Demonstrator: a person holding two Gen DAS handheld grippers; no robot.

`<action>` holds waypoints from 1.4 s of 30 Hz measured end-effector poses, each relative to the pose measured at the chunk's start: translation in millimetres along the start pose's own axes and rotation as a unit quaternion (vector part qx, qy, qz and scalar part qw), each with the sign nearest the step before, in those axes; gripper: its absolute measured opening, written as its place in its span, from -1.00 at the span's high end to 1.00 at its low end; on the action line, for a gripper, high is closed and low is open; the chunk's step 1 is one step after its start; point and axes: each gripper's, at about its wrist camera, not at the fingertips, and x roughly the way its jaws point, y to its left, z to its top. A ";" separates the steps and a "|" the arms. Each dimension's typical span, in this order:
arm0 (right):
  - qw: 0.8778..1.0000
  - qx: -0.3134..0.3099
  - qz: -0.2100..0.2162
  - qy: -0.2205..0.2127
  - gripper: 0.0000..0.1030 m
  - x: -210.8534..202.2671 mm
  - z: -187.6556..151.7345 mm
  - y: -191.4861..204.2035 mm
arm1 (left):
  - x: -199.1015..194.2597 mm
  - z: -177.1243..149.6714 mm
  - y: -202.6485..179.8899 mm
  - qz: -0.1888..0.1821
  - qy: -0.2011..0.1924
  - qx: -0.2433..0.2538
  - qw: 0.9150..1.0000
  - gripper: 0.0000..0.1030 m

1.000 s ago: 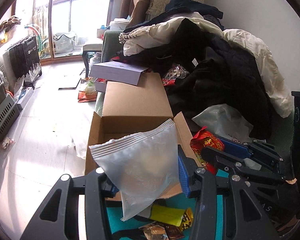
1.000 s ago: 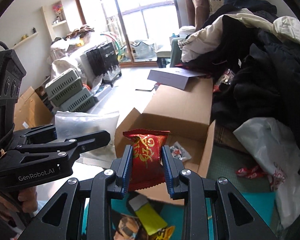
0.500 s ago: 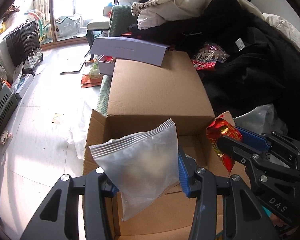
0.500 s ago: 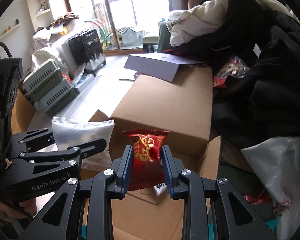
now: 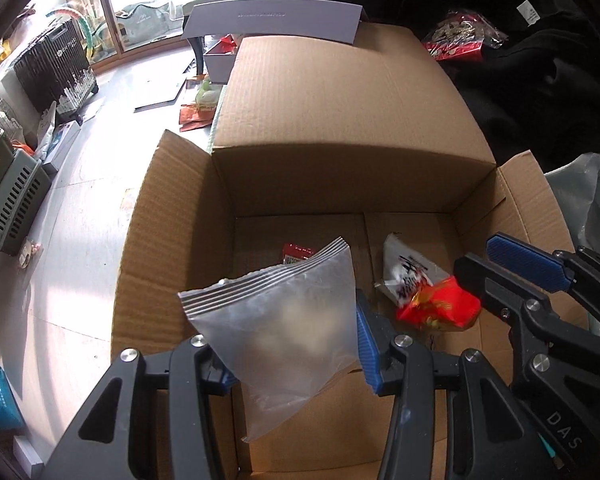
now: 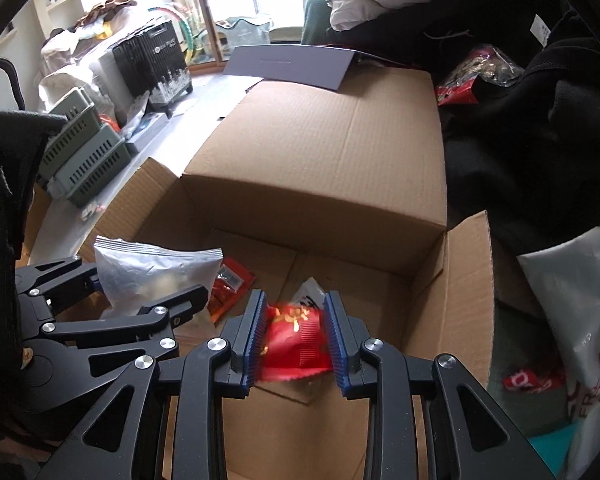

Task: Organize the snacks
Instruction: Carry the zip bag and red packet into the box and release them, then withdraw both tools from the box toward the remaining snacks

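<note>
Cardboard box (image 5: pixel 172 240) is what carries everything here, flaps up, and both grippers hang over its open top. The left gripper (image 5: pixel 292 344) is clamped on a silver zip bag (image 5: pixel 284 320), pads pressed into both sides, with the bag's sealed strip sticking up past the fingers toward the box's left wall. The right gripper (image 6: pixel 294 336) is squeezed on a red snack packet (image 6: pixel 296 340), which looks blurred and crumpled between the blue pads, over the middle of the box floor. Two things already lie on the floor: a small red sachet (image 6: pixel 230 286) by the left half, near the far wall, and a white wrapper (image 5: pixel 406 270) just beside the centre seam. Outside the right flap there's a white plastic bag (image 6: pixel 572 320) and a pile of dark clothes (image 6: pixel 540 120); green crates (image 6: pixel 84 156) sit on the room's floor off the left side.
</note>
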 end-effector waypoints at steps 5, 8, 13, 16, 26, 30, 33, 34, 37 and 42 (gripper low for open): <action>1.000 0.007 -0.011 0.005 0.25 -11.3 -2.3 -0.9 | -16.2 -1.1 0.4 0.002 -0.001 -0.014 1.000 -0.14; 1.000 0.008 -0.013 -0.004 0.14 -27.5 -2.8 -1.5 | -36.3 -0.8 -4.2 0.008 -0.017 -0.011 1.000 -0.31; 0.999 0.002 -0.020 -0.025 0.14 -65.7 0.3 2.7 | -75.5 -1.0 -11.2 0.007 -0.042 -0.009 0.999 -0.31; 0.999 -0.004 -0.024 -0.044 0.14 -91.9 3.6 8.1 | -101.4 0.3 -13.5 0.011 -0.060 -0.007 0.998 -0.31; 0.992 -0.021 -0.032 -0.117 0.09 -187.6 11.4 32.4 | -200.6 -10.6 -14.9 0.019 -0.133 -0.011 0.991 -0.31; 0.989 -0.028 -0.032 -0.143 0.05 -225.2 7.0 40.6 | -241.0 -20.9 -18.2 0.021 -0.163 -0.010 0.986 -0.31; 0.986 -0.035 -0.034 -0.157 0.05 -248.8 0.7 46.7 | -264.6 -29.9 -20.4 0.018 -0.181 -0.010 0.983 -0.31; 0.985 -0.037 -0.034 -0.162 0.05 -257.1 -1.8 49.0 | -271.5 -33.7 -20.9 0.016 -0.185 -0.009 0.982 -0.31; 0.984 -0.043 -0.037 -0.171 0.04 -275.5 -9.7 53.6 | -291.5 -46.2 -22.7 0.012 -0.198 -0.007 0.980 -0.31; 0.982 -0.042 -0.045 -0.180 -0.04 -300.7 -27.9 60.5 | -312.5 -72.9 -27.4 0.006 -0.214 0.001 0.977 -0.31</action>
